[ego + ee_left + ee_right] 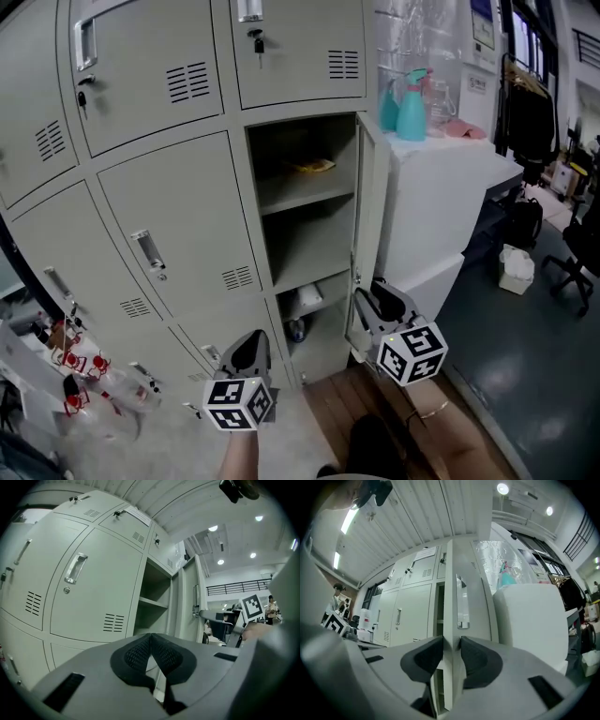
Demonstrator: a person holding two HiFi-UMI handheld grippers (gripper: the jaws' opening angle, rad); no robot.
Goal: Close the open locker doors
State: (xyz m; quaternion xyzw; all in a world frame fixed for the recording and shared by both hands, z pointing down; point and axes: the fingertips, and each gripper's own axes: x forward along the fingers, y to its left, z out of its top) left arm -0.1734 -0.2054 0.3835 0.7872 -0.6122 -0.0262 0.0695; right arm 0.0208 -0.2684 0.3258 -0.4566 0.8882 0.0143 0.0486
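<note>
The grey locker bank fills the head view. One tall door [367, 216] stands open, edge-on, beside its open compartment [305, 225] with shelves. My right gripper [375, 292] is at that door's lower free edge. In the right gripper view the door edge [451, 620] runs up between the two dark pads [424, 658], which sit close on either side with a thin gap showing; the door's handle [462, 602] is above. My left gripper [246, 352] is lower left, in front of a closed door [93, 597], pads together on nothing [151, 637].
A white cabinet [441, 206] stands right of the open door with teal spray bottles [411, 103] on top. A cardboard box [441, 422] lies on the floor by my feet. Small items sit on the locker shelves [314, 166]. An office chair [577, 253] is far right.
</note>
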